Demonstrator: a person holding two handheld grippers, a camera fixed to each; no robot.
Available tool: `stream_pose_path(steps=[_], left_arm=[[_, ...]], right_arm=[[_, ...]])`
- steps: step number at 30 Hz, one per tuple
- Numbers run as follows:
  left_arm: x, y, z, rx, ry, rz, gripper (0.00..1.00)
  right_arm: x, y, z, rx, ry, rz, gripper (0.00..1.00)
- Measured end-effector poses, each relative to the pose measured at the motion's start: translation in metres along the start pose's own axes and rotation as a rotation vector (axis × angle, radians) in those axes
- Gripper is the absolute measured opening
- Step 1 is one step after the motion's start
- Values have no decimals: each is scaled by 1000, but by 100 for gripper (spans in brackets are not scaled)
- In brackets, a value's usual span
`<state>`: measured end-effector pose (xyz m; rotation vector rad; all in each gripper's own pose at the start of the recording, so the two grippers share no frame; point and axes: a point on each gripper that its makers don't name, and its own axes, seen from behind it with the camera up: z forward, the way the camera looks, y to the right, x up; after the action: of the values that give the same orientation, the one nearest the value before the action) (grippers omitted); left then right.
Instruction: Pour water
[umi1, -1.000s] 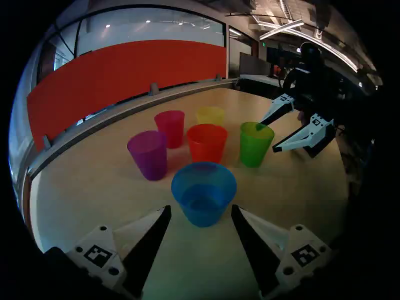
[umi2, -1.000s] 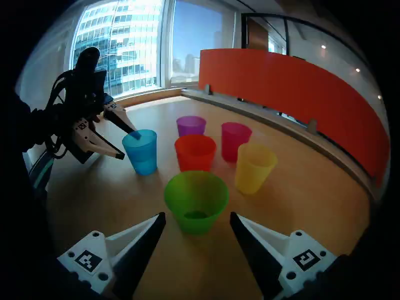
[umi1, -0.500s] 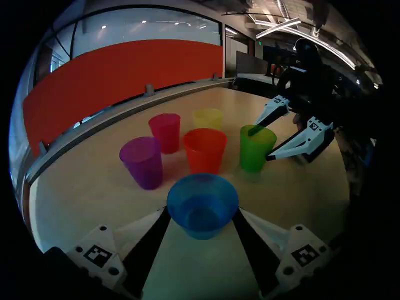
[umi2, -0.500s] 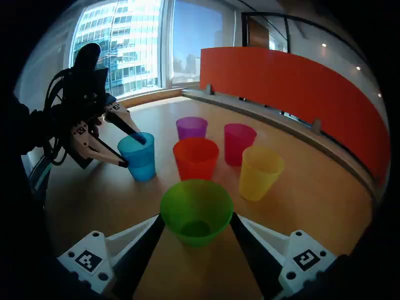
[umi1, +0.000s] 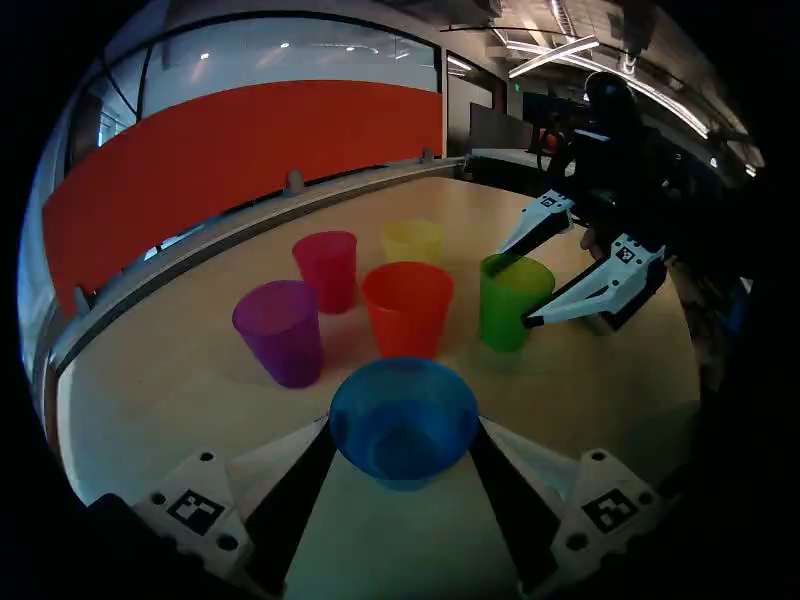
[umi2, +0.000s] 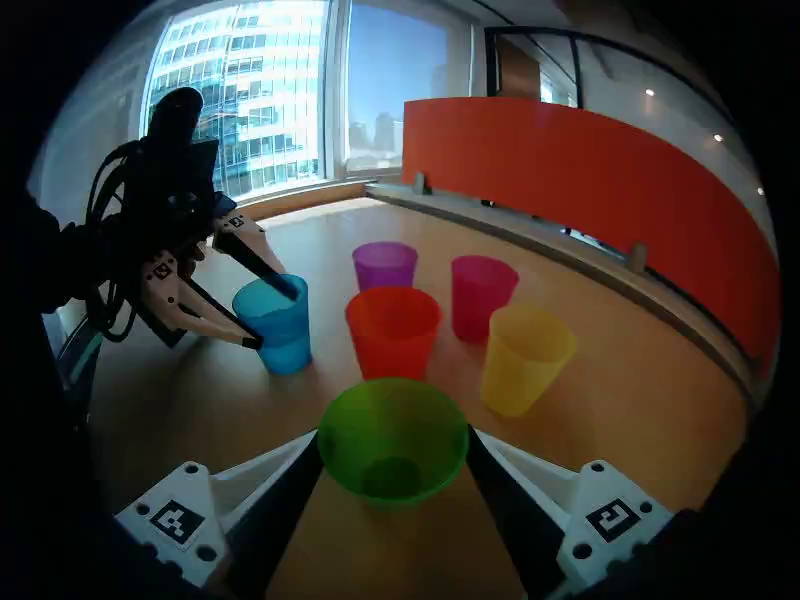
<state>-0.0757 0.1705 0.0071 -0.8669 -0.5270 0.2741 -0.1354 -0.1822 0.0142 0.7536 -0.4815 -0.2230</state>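
Left gripper (umi1: 400, 427) and right gripper (umi2: 394, 438) are straddling the blue cup (umi1: 403, 415) and green cup (umi2: 392, 460), jaws wide; squeezing gently mid-wall is advisable.

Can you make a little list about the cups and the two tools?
Left tool: straddles blue cup; grip unclear
Right tool: straddles green cup; grip unclear
Other cups: orange cup, purple cup, pink cup, yellow cup
Table: wooden; all six cups upright
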Motion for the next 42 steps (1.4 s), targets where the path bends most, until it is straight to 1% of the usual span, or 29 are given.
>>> stream_pose_path(steps=[6, 15, 24, 27, 33, 38, 42], left_arm=[[0, 1, 0, 0, -1, -1, 87], [-1, 2, -1, -4, -4, 0, 86], [4, 6, -7, -2, 10, 6, 86], [12, 6, -12, 2, 30, 4, 86], [34, 4, -26, 23, 78, -10, 86], [53, 1, -38, 40, 117, -19, 86], [69, -1, -48, 56, 154, -16, 86]], right_arm=[[-2, -1, 2, 5, -4, 3, 92], [-3, -2, 1, 8, -7, -4, 91], [12, -2, -7, 9, 30, 7, 91], [19, 0, -11, 4, 43, 10, 91], [34, -1, -24, -6, 75, 6, 91], [48, -3, -35, -7, 106, -5, 91], [61, -3, -44, -18, 133, -20, 91]])
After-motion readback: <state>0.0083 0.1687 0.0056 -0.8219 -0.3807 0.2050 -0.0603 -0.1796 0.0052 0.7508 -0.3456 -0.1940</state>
